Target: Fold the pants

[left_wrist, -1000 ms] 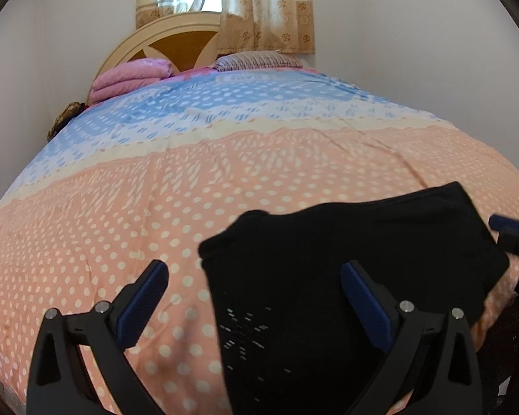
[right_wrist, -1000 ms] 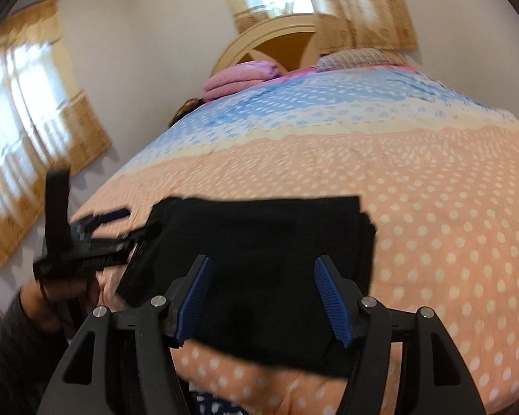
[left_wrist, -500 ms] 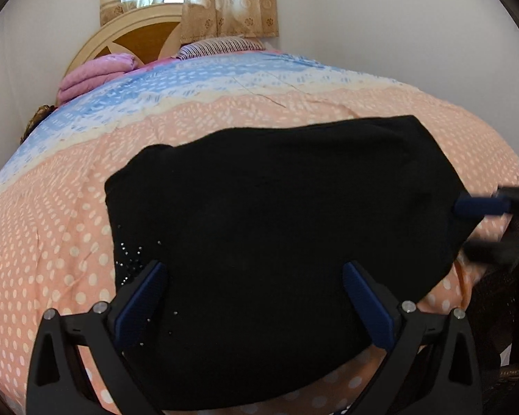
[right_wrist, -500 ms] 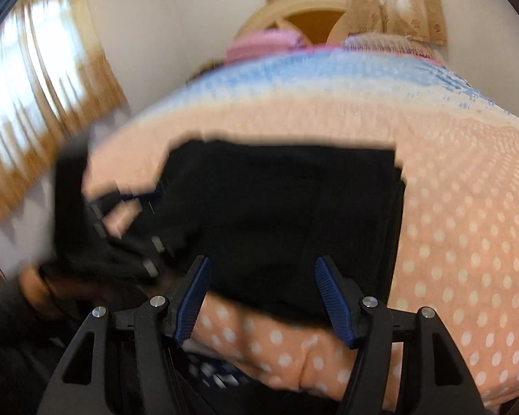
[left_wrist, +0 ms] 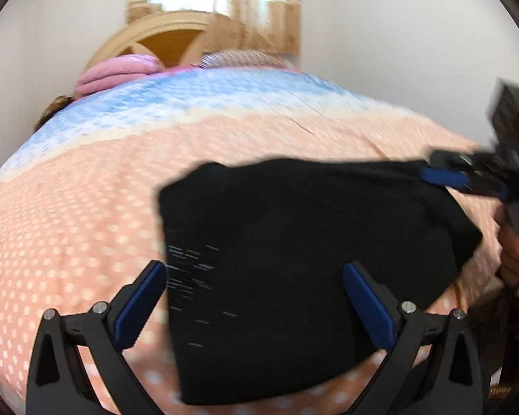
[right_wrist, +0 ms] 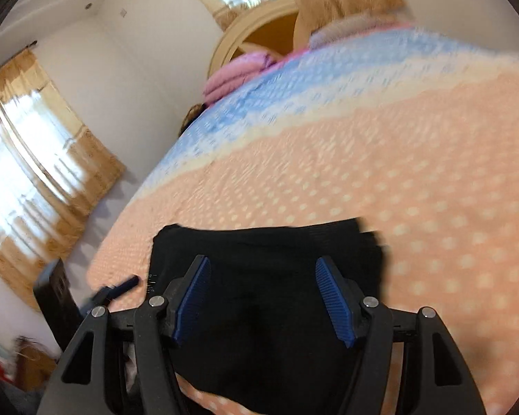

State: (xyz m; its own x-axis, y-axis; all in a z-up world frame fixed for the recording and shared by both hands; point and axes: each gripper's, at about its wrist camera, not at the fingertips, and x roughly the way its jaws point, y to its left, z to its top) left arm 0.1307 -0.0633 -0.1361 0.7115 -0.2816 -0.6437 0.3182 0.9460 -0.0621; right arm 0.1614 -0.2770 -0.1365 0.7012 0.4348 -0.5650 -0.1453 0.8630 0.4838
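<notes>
Black pants are lying folded on the dotted bedspread, both grippers hovering spread and empty: left gripper, right gripper. Only the right wrist view is showing a side window.

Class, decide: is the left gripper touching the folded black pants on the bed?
Cannot tell. In the left wrist view, the left gripper stands open over the folded black pants, but any gap is hidden.

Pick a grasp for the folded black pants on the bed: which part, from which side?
Take the black pants at the near edge, by the corners, coming in low from the foot of the bed. They lie flat in a compact, stacked rectangle, so an edge pinch catches all layers, whereas a top-down grab would bunch them. Both the left gripper and the right gripper are open above that edge.
</notes>
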